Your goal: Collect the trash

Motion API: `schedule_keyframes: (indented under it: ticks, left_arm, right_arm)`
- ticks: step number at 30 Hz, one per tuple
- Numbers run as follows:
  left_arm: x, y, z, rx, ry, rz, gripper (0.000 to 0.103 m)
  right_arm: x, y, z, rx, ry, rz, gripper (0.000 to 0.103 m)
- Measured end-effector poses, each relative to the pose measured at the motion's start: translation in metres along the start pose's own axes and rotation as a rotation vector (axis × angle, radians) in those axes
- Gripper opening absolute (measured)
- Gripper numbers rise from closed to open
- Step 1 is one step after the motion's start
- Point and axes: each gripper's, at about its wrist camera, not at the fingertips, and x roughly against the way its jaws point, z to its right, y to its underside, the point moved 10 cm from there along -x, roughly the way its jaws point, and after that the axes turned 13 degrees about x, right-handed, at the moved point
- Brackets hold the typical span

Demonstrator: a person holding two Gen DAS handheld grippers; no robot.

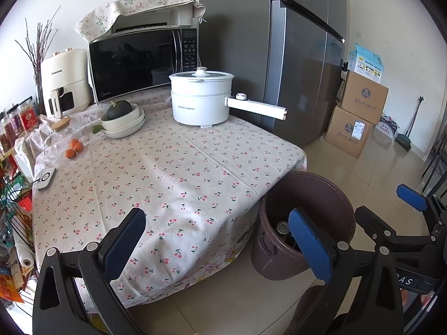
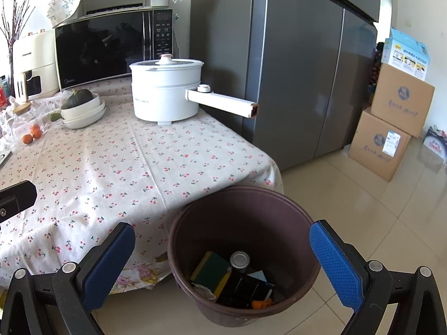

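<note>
A brown trash bin (image 2: 296, 223) stands on the floor at the table's near corner; it also shows in the left wrist view (image 1: 329, 195). Inside lie a green sponge (image 2: 209, 270), a can (image 2: 239, 261), a dark packet (image 2: 245, 290) and small scraps. My right gripper (image 2: 223, 262) is open and empty, its blue pads on either side of the bin from above. My left gripper (image 1: 218, 245) is open and empty over the table's near edge. The right gripper's fingers (image 1: 413, 196) show in the left wrist view.
The table (image 2: 139, 167) has a cherry-print cloth. On it stand a white electric pot (image 2: 167, 89) with a long handle, stacked bowls with a squash (image 2: 81, 106), oranges (image 2: 32, 135), a microwave (image 2: 111, 47) and an air fryer (image 1: 65, 81). A grey fridge (image 2: 293, 69) and cardboard boxes (image 2: 391, 122) stand to the right.
</note>
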Motion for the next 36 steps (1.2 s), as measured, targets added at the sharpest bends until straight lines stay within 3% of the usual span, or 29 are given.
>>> schedule_keyframes:
  ticks: [36]
  left_arm:
    - [-0.0006, 0.0047, 0.0064, -0.016, 0.005, -0.012, 0.103]
  right_arm:
    - [-0.0018, 0.0027, -0.0047, -0.001, -0.01, -0.007, 0.103]
